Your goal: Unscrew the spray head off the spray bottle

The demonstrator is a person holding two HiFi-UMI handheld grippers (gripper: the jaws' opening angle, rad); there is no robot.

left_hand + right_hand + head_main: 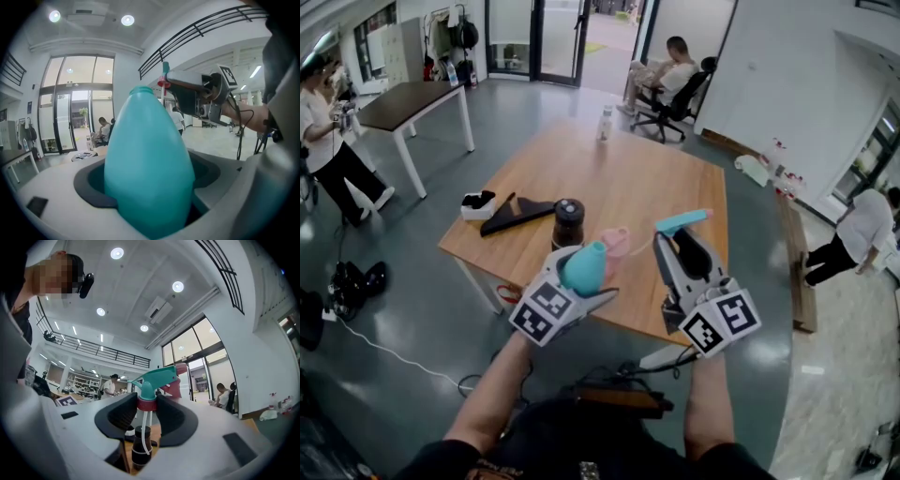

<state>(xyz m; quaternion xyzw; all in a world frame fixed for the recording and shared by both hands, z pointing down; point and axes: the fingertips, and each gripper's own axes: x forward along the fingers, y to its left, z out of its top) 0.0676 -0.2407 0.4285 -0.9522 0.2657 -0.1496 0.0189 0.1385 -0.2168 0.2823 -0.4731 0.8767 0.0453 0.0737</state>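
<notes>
Indoors, wooden table [656, 187], grey floor [422, 300], glass doors [558, 37], spray bottle [583, 267] gripped

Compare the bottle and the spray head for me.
The bottle sits in the left gripper, the spray head in the right gripper. The bottle is a smooth, all-teal egg; the spray head is angular, with a red collar and a pale tube hanging. The bottle fills its jaws; the spray head is pinched at the collar. Both are teal, and they are apart.
</notes>
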